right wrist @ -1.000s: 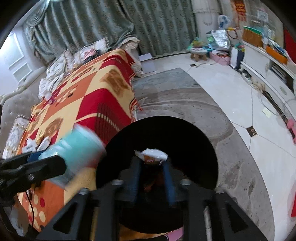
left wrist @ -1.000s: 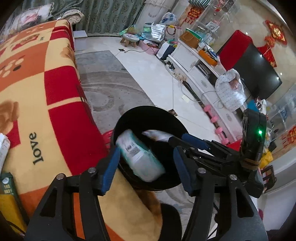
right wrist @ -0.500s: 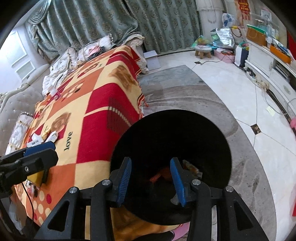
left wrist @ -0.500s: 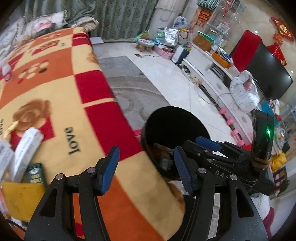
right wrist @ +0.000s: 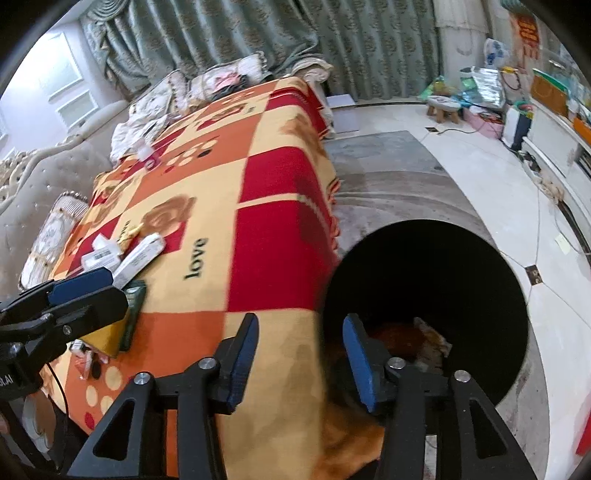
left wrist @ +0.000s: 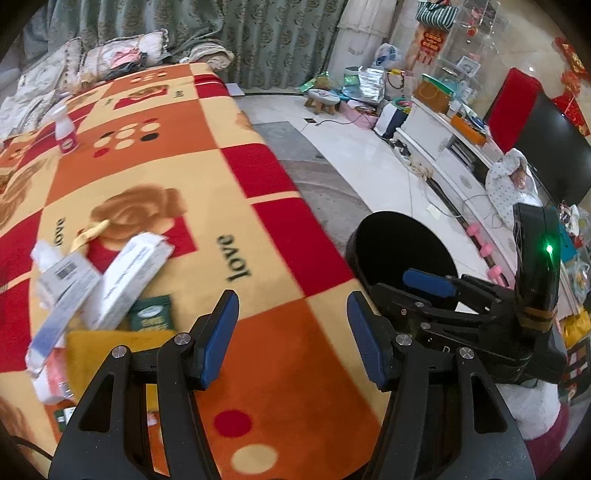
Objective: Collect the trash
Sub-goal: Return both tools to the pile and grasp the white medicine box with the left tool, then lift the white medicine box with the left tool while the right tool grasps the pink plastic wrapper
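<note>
left gripper [left wrist: 291, 332]: jaws apart, nothing between them, blue pads over the orange and red blanket [left wrist: 166, 177]
right gripper [right wrist: 299, 354]: jaws apart and empty – they have just been opening; it sits at the blanket's edge, the right pad over the bin mouth
bin [right wrist: 480, 280]: black, round, on the floor just beside the blanket-covered table; inside, some crumpled orange and pale scraps [right wrist: 428, 339] at the bottom – too dark to tell what they are
trash left on blanket: a cluster at the left in the left wrist view – long white box [left wrist: 129, 280], white carton with a barcode [left wrist: 66, 280] touching it, dark green sachet [left wrist: 153, 314] just below, yellow flat piece [left wrist: 110, 347] under the sachet's lower edge, pale wrappers [left wrist: 48, 373] at the far left edge
bottle [left wrist: 65, 129]: small, white with a pink label, upright, well apart from the cluster at the far end of the blanket
floor: grey rug [right wrist: 388, 173] beside the table, white tiles [left wrist: 362, 162] beyond
background: green curtains [right wrist: 258, 33], cushions [left wrist: 122, 55] at the far end, white TV unit [left wrist: 443, 147] along the right
</note>
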### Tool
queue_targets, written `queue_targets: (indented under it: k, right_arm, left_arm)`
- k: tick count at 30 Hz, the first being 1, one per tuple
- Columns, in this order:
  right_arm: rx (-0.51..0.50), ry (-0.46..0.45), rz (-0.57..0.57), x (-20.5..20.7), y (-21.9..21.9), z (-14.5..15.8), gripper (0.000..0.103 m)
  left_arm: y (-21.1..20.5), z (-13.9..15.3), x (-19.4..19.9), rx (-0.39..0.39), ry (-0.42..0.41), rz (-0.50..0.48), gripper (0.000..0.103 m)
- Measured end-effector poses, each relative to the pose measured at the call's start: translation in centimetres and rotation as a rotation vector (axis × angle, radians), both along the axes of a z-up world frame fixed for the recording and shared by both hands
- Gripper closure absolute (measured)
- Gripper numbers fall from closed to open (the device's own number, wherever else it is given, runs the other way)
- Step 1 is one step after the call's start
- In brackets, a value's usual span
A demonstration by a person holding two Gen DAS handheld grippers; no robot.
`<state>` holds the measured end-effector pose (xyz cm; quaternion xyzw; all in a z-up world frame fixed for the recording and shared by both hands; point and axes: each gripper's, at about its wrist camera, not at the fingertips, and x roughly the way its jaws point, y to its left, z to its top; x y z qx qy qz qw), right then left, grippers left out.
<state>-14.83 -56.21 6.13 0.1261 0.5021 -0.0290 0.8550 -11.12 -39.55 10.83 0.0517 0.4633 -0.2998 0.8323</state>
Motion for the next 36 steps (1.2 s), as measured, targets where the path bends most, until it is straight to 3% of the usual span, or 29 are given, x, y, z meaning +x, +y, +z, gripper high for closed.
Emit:
queue_targets:
  k: [2,11,17,22,30,36]
  right_arm:
    - [0.004,0.006,0.021,0.4,1.2,-0.1,0.043]
    - [0.017,0.036,0.119,2.6,6.5,-1.3,0.042]
    - [0.026,0.048,0.182,3.9,9.7,-1.9,0.041]
    - [0.028,0.052,0.222,4.6,11.6,-1.9,0.039]
    - [0.031,0.066,0.264,5.2,13.6,-2.0,0.037]
    - [0.033,0.082,0.301,5.8,15.2,-2.4,0.034]
  left_arm:
    - [1.1,-0.1,0.0,0.006,0.003,0.014,0.043]
    - [7.4,0.8,0.5,0.003,-0.013,0.116,0.043]
    - [12.3,1.5,3.1,0.025,-0.031,0.212,0.043]
    - [15.9,-0.3,6.8,0.018,0.074,0.274,0.043]
    - [16.8,-4.6,9.4,-0.010,0.264,0.252,0.043]
    - [16.5,-5.1,10.2,-0.051,0.284,0.259,0.044]
